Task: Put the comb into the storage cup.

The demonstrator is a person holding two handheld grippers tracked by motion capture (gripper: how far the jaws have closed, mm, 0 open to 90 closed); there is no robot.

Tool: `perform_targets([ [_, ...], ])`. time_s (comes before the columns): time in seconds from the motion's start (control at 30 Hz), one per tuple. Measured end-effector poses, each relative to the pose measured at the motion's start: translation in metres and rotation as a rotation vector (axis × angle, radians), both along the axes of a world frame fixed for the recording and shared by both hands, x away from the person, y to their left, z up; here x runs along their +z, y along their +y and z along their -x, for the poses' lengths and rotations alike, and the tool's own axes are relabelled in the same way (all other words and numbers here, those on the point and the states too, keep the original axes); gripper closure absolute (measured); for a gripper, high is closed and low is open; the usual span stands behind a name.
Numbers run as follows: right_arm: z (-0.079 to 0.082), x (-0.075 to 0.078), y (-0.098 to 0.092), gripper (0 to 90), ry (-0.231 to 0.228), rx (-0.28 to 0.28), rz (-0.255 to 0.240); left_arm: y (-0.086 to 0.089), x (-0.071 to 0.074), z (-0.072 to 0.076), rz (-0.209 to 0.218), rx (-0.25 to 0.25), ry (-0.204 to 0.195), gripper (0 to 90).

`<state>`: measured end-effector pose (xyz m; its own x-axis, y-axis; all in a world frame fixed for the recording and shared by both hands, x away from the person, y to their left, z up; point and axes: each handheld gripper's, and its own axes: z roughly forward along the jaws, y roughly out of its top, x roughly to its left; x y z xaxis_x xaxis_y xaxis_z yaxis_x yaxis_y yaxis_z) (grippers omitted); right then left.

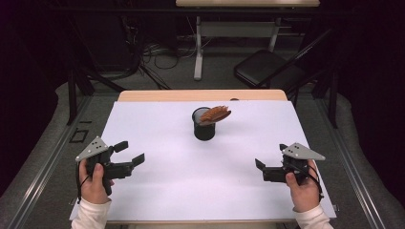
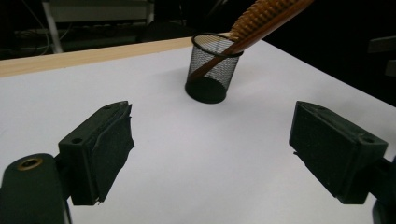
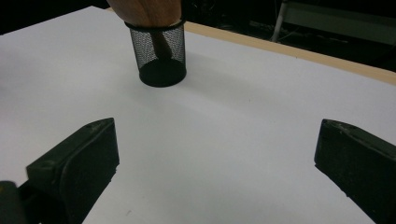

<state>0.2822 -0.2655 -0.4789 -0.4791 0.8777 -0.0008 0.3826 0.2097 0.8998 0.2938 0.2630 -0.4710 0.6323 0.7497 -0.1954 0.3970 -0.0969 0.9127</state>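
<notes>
Wooden comb (image 1: 215,114) leans in the mesh cup (image 1: 204,125) mid-desk (image 1: 157,200). Left tongs (image 1: 130,153) and right tongs (image 1: 269,159) are both spread wide, empty. Comb looks light, stiff, smooth; best pinched by its protruding toothed head.

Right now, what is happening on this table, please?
A person sits at a white table with a gripper in each hand. The left gripper and the right gripper are both open and hold nothing, each near the person's edge of the table. Farther back in the middle stands a black mesh cup, upright, with a wooden brush leaning in it, its head sticking out over the rim. Neither gripper touches the cup or the brush.
</notes>
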Motion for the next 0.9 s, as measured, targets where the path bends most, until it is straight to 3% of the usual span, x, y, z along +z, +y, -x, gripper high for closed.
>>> perform_targets([
  [0.33, 0.005, -0.017, -0.015, 0.0, -0.013, -0.059, -0.023, 0.014, -0.023, 0.003, 0.031, 0.029, -0.004, 13.3],
  [0.6, 0.005, -0.028, -0.016, 0.0, -0.041, -0.067, -0.011, 0.021, -0.039, 0.002, 0.027, 0.039, 0.000, 13.3],
  [0.9, 0.003, -0.044, -0.019, 0.0, -0.040, -0.078, -0.014, 0.024, -0.053, 0.000, 0.013, 0.052, -0.004, 13.3],
])
